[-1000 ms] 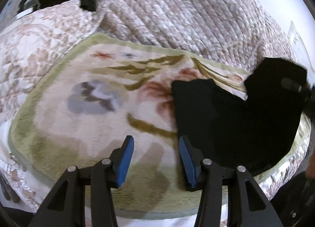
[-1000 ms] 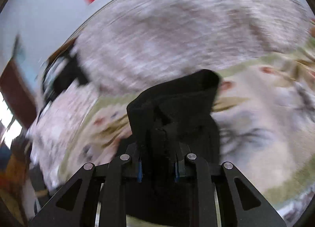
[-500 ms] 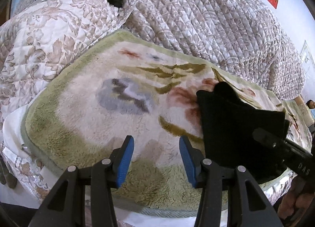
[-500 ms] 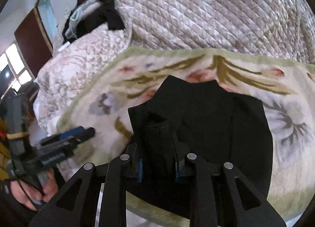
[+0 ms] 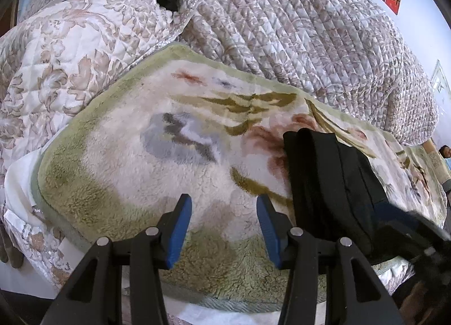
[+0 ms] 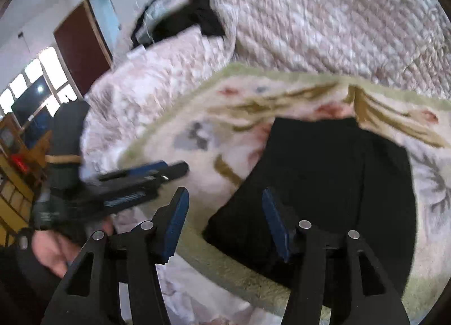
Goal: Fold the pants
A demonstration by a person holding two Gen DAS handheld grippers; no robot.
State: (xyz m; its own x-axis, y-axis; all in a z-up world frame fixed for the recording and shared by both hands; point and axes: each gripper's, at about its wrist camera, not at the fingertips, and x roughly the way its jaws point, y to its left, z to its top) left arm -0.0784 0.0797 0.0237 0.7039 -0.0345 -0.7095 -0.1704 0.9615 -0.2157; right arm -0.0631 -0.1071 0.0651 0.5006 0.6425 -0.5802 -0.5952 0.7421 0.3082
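The black pants (image 6: 332, 184) lie folded into a thick pad on the fleece blanket (image 5: 135, 184) on the bed, just ahead and right of the right gripper (image 6: 225, 223), whose jaws have just been opening and now stand apart with nothing pressed between them. The left gripper (image 5: 224, 226), jaws also apart and empty, hangs over bare blanket with the pants to its right. The cloth looks soft, light and limp, so I would pinch all layers at a folded edge or corner.

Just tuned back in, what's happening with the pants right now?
The black pants lie folded on the floral fleece blanket on the bed. The right tool has just been opening and nothing sits between its pads; the pants lie just beyond it. The left tool hovers open over bare blanket beside the pants.
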